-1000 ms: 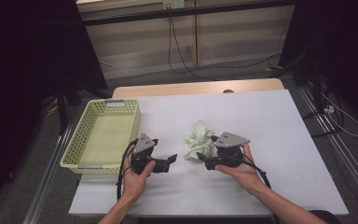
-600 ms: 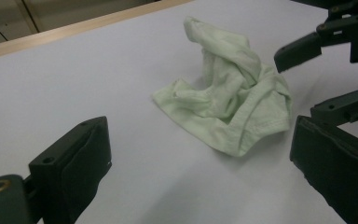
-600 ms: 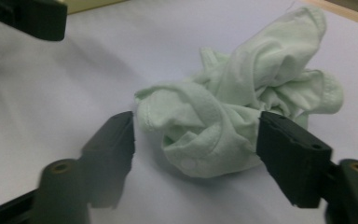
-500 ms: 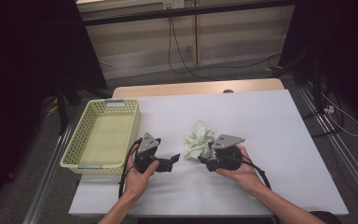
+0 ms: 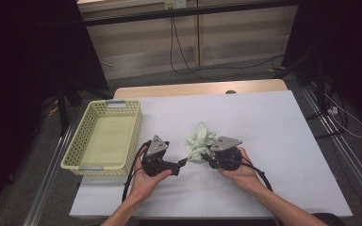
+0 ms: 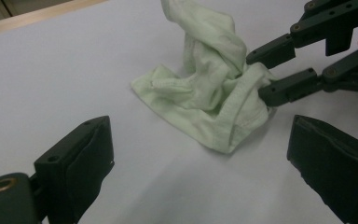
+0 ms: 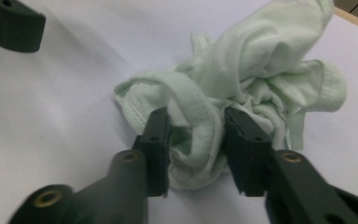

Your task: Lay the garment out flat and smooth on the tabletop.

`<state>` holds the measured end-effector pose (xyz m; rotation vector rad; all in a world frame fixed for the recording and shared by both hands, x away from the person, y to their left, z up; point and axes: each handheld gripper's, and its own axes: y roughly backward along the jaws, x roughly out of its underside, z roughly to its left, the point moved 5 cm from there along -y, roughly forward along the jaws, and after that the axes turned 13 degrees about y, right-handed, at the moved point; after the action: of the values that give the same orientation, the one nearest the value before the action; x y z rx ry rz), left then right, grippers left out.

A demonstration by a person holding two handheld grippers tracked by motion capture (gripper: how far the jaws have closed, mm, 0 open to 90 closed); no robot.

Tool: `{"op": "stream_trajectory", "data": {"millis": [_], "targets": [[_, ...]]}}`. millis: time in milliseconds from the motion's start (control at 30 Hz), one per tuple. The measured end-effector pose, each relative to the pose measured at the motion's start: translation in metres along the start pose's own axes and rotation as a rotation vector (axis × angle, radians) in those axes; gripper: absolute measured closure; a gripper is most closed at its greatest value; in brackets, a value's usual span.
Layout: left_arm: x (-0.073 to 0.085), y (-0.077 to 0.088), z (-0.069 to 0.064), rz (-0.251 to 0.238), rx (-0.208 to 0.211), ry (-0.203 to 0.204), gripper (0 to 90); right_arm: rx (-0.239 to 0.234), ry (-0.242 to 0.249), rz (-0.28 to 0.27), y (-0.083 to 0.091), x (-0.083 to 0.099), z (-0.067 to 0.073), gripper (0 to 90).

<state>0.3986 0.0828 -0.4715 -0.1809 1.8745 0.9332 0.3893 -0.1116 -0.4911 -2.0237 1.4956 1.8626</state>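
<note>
One yellow basket [image 5: 104, 137] sits at the left edge of the white table [image 5: 273, 127]. The left gripper [image 5: 183, 163] lies level in the left hand [image 5: 143, 179], pointing right, its fingers [image 6: 81, 158] spread wide and holding nothing. One crumpled pale green cloth [image 5: 199, 142] lies mid-table. The right gripper [image 5: 204, 157], level, points left; its fingers [image 7: 156, 140] have just been closing and pinch a fold of the cloth.
</note>
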Motion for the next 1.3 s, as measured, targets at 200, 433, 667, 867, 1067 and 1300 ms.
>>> {"op": "stream_trajectory", "data": {"millis": [200, 433, 667, 867, 1067, 1300], "targets": [[0.001, -0.006, -0.005, 0.014, -0.003, -0.034, 15.8, -0.018, -0.004, -0.016, 0.005, -0.002, -0.003, 83.8], [-0.004, -0.02, -0.009, 0.049, 0.0, -0.057, 30.7, -0.022, -0.021, -0.05, 0.014, -0.009, -0.01, 86.1], [-0.014, -0.03, -0.011, 0.045, -0.001, -0.073, 41.3, -0.02, -0.047, -0.077, 0.021, -0.012, -0.016, 86.2], [-0.014, -0.03, -0.015, 0.06, 0.035, -0.089, 61.4, -0.03, -0.059, -0.096, 0.025, -0.015, -0.017, 86.1], [-0.018, -0.024, -0.015, 0.049, 0.041, -0.029, 85.3, -0.042, -0.073, -0.107, 0.025, -0.015, -0.017, 84.4], [-0.03, -0.01, -0.009, -0.003, 0.044, 0.031, 86.5, -0.047, -0.068, -0.127, 0.025, -0.017, -0.014, 68.5]]}}
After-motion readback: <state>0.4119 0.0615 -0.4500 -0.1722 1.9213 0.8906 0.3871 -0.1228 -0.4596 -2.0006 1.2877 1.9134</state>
